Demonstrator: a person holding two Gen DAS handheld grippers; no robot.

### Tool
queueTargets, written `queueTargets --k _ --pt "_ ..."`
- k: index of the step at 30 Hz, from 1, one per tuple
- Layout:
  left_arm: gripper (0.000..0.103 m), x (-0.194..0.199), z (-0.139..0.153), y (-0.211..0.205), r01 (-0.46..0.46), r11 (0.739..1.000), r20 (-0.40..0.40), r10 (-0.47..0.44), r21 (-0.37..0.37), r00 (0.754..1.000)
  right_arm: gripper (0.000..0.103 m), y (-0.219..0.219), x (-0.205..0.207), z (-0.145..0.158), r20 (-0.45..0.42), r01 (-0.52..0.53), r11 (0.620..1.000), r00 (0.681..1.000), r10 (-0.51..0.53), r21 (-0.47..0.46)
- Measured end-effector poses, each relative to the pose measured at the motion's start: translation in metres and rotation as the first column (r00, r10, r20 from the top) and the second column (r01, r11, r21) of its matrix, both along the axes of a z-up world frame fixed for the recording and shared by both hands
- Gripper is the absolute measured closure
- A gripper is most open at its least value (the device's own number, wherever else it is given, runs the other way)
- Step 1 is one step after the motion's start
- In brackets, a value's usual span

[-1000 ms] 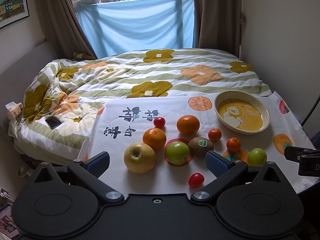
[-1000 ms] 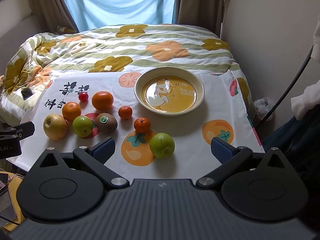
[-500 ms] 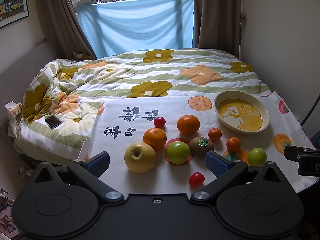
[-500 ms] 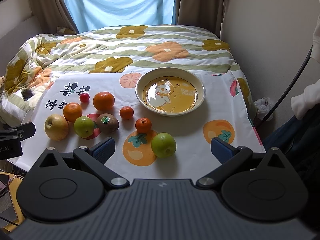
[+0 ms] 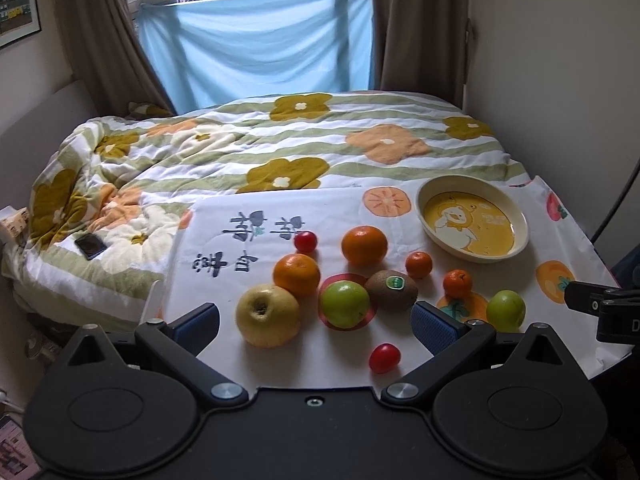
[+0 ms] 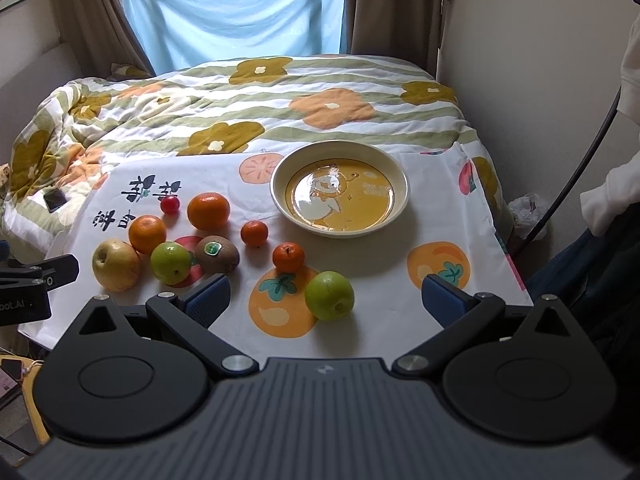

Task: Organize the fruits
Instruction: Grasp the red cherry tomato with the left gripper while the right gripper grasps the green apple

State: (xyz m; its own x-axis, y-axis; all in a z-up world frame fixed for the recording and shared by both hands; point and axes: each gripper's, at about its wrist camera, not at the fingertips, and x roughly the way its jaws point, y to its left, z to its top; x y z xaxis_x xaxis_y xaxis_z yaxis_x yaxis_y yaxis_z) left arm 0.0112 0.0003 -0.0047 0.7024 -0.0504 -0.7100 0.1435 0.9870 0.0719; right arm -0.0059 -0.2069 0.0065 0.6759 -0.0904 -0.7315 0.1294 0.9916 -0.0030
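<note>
Both claws gaped, holding nothing: left claw (image 5: pixel 316 322) low center, yellow apple (image 5: pixel 267 315) between its fingers; right claw (image 6: pixel 326 300) around green apple (image 6: pixel 329 295). Bowl (image 6: pixel 280 196) empty.

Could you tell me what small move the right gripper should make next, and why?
Probably ease the right gripper forward and down around the green apple. Its jaws are open and empty, that apple lies nearest between them, apart from the other fruit, and the plate just beyond holds nothing yet, so it looks like the easiest first pick.
</note>
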Motion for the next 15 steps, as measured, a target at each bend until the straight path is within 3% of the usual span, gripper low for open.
queueTargets --k 9,15 --pt "0.0 -0.002 -0.043 -0.021 -0.071 0.997 -0.048 0.07 -0.004 0.996 0.0 -0.022 0.021 -0.045 -0.063 -0.104 0.994 0.993 0.105 0.018" --pt "0.007 0.004 -0.08 -0.043 -0.128 0.992 -0.083 0.128 -0.005 0.988 0.0 -0.036 0.039 -0.081 -0.094 -0.196 0.98 0.976 0.198 0.035"
